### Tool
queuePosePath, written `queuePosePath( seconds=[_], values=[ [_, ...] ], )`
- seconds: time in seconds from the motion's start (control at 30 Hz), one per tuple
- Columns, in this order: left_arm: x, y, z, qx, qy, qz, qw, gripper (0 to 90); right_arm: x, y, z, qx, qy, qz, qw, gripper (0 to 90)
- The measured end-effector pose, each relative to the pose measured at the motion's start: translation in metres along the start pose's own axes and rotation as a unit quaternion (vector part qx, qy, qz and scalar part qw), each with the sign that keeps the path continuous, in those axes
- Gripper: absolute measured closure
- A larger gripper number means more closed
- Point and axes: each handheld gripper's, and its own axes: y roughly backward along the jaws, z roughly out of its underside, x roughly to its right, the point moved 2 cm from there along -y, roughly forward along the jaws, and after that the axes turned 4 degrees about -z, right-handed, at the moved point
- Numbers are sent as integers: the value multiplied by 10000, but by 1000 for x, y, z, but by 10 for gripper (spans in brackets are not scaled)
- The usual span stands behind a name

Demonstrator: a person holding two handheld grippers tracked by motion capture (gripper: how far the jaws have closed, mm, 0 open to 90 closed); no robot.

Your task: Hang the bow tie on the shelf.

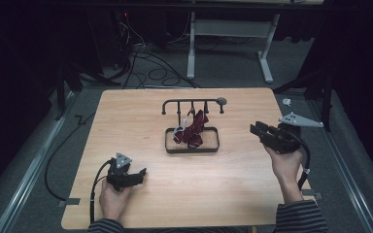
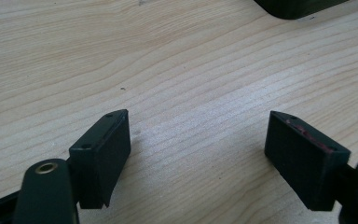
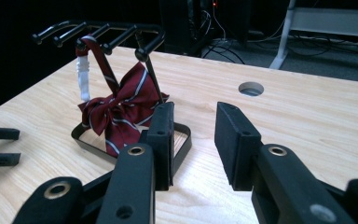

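A black hook rack (image 1: pixel 193 101) stands mid-table on a rectangular tray base (image 1: pixel 192 150). From one of its hooks hangs a dark red striped bow tie (image 1: pixel 193 130) by its strap, the bow resting down in the base. The right gripper view has the bow tie (image 3: pixel 116 112) and rack (image 3: pixel 121 35) ahead on the left. My left gripper (image 1: pixel 140 173) lies low at the table's front left, open over bare wood (image 2: pixel 198 128). My right gripper (image 1: pixel 255 130) is held right of the rack, pointing at it, open and empty (image 3: pixel 193 116).
A round cable hole (image 1: pixel 222 101) sits in the table behind the rack's right end (image 3: pixel 251 88). A corner of the tray base (image 2: pixel 298 7) shows in the left gripper view. Cables (image 1: pixel 150 68) and a desk frame (image 1: pixel 230 34) lie on the floor beyond the table.
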Motion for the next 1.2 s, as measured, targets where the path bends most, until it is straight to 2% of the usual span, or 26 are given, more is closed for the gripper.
queuePosePath(
  seconds=[0.53,1.2],
  values=[
    [0,0,0,-1,-2,2,10000,230,3,10,22,21,-144,-31,9999,697],
    [0,0,0,-12,-11,-4,10000,229,-3,16,45,-6,-241,-106,9997,693]
  ],
)
